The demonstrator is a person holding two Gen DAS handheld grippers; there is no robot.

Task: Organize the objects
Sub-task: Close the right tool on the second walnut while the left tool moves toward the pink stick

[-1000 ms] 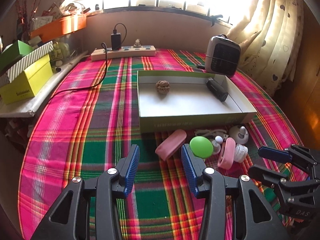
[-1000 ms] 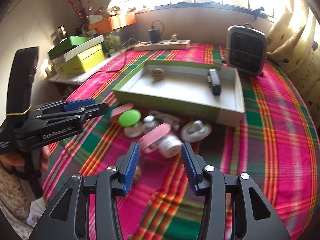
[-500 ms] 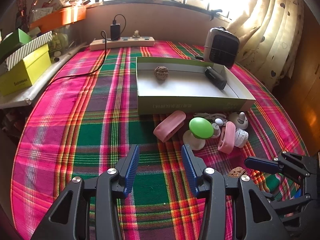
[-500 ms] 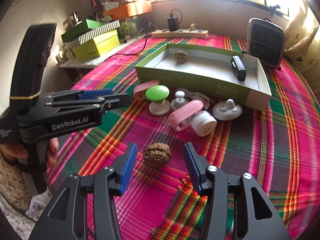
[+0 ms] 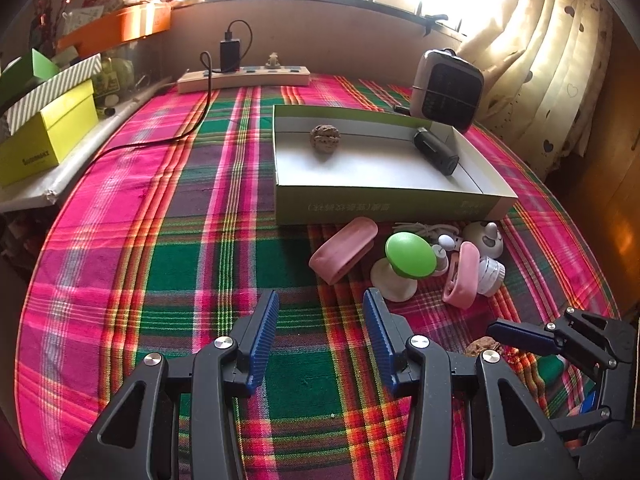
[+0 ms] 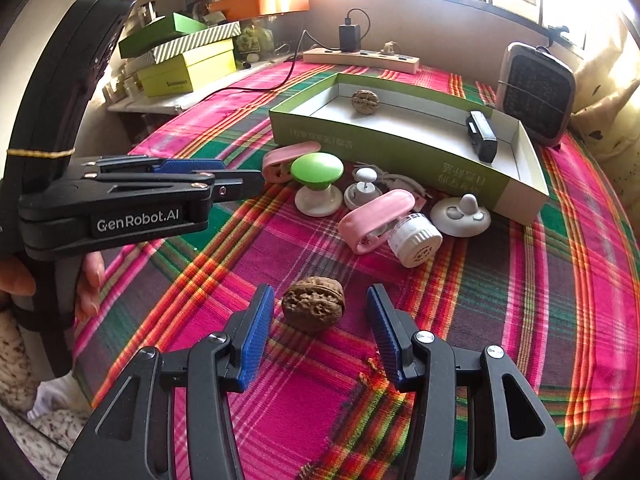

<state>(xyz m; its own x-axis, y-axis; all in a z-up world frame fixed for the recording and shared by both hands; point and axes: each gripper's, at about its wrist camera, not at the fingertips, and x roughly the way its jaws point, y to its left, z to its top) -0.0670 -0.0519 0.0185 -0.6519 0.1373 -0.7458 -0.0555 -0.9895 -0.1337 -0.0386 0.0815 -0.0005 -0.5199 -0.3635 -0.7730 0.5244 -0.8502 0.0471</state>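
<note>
R gripper [image 6: 320, 316] fingers open round walnut [image 6: 313, 309], not touching.

We see our left gripper [image 5: 318, 334] open over bare plaid cloth [image 5: 168, 272]. Beyond it sits a tray [image 5: 384, 206] holding a walnut [image 5: 325, 138], with pink clips [image 5: 343, 249] just in front.
</note>
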